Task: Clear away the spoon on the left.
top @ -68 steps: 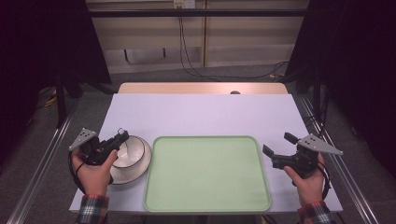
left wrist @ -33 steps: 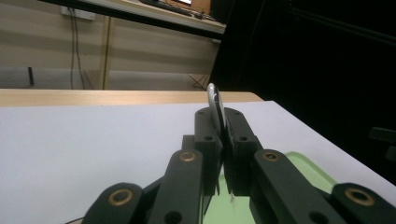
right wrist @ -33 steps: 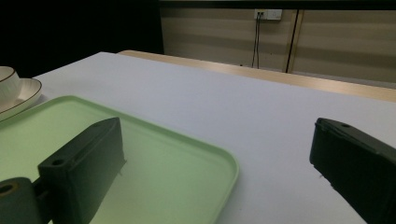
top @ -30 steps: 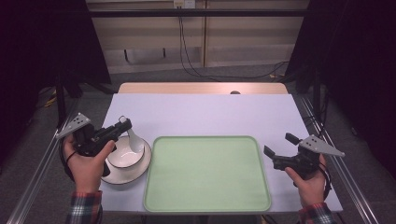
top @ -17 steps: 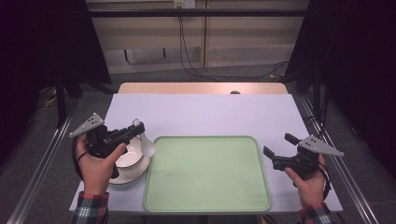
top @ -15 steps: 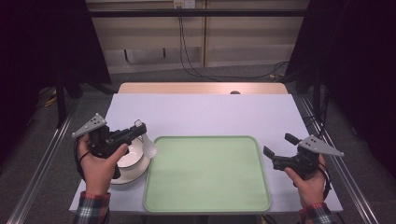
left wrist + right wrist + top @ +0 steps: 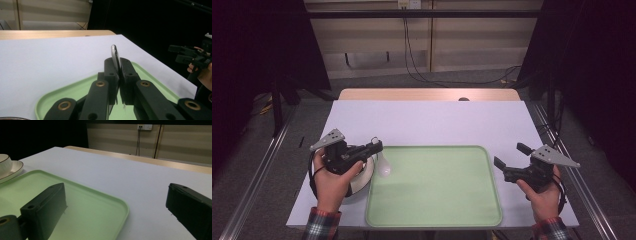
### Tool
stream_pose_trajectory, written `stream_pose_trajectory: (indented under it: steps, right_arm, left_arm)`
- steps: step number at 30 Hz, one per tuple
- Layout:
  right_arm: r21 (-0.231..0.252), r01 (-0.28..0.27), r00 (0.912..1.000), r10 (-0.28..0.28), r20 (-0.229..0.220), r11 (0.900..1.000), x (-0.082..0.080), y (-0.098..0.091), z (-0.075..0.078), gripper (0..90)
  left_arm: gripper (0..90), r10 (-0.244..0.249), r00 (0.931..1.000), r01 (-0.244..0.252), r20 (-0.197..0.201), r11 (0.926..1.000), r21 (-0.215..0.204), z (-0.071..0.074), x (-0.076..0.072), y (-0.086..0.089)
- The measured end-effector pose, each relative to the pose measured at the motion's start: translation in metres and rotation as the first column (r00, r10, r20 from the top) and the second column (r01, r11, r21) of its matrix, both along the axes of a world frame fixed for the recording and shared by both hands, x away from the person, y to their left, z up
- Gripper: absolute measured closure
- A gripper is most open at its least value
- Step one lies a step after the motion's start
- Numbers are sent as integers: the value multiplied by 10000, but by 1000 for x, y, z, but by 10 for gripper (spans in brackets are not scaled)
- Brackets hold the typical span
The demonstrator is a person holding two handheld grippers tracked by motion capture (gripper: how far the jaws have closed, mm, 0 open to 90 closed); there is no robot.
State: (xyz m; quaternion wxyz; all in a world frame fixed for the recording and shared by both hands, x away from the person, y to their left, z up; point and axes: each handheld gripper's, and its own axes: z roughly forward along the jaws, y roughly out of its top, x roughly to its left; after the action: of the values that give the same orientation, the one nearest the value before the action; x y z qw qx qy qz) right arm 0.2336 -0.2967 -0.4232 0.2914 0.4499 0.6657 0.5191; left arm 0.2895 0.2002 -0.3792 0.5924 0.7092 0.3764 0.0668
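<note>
left gripper (image 7: 377, 146) clamps white spoon (image 7: 383, 165) | right gripper (image 7: 508, 160) gapes, idle | we lower spoon flat onto green tray (image 7: 437, 220), then let go

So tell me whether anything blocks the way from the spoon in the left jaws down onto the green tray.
Nothing visible does. The left gripper is shut on the white spoon, which hangs over the near-left edge of the green tray. The tray surface looks bare; the bowl sits just left of it.
</note>
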Motion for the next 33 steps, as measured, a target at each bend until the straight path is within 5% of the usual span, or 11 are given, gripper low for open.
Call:
stream_pose_trajectory:
  steps: [16,33]
  right_arm:
    - [58,3,10000,-3,6,10000,0,0,0,29]
    - [7,-13,10000,13,23,10000,0,0,0,29]
  left_arm:
    - [853,-444,9971,471,-613,9979,434,-21,-5,-18]
    - [853,-595,9952,652,-780,9952,730,-30,-14,-26]
